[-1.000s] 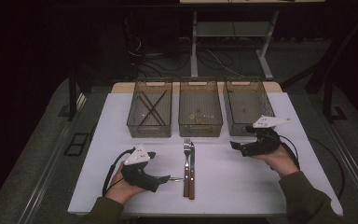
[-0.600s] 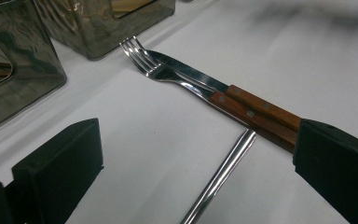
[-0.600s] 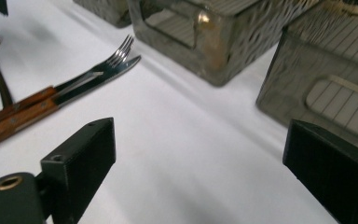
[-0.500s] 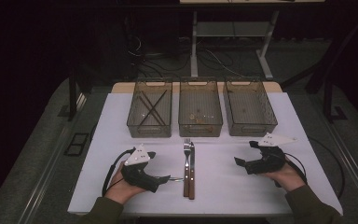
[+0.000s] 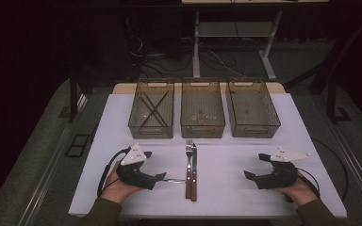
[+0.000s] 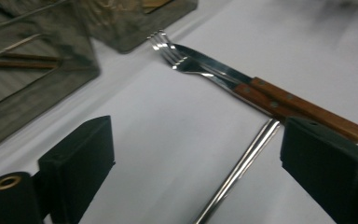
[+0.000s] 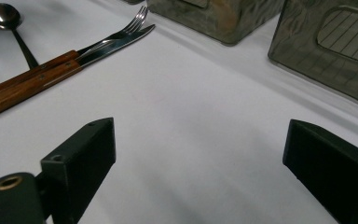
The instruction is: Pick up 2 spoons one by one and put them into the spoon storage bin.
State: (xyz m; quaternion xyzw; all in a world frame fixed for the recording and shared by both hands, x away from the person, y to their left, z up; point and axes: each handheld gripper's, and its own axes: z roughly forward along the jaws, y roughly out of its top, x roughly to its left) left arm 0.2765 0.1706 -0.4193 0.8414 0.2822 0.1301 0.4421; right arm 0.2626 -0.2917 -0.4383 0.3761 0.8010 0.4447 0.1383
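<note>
The left tongs (image 5: 162, 178) rest open at lower left of the high view, jaws astride the spoon (image 6: 242, 167) handle, which runs out to touch the fork (image 5: 188, 167) and knife (image 5: 194, 169) at lower centre. To lift the spoon cleanly, I would close low on its handle and draw it away from the 2 wooden handles. The right tongs (image 5: 248, 175) sit open and empty at lower right. 3 bins (image 5: 202, 123) line the upper surface (image 5: 235, 155); bare room lies between.
</note>
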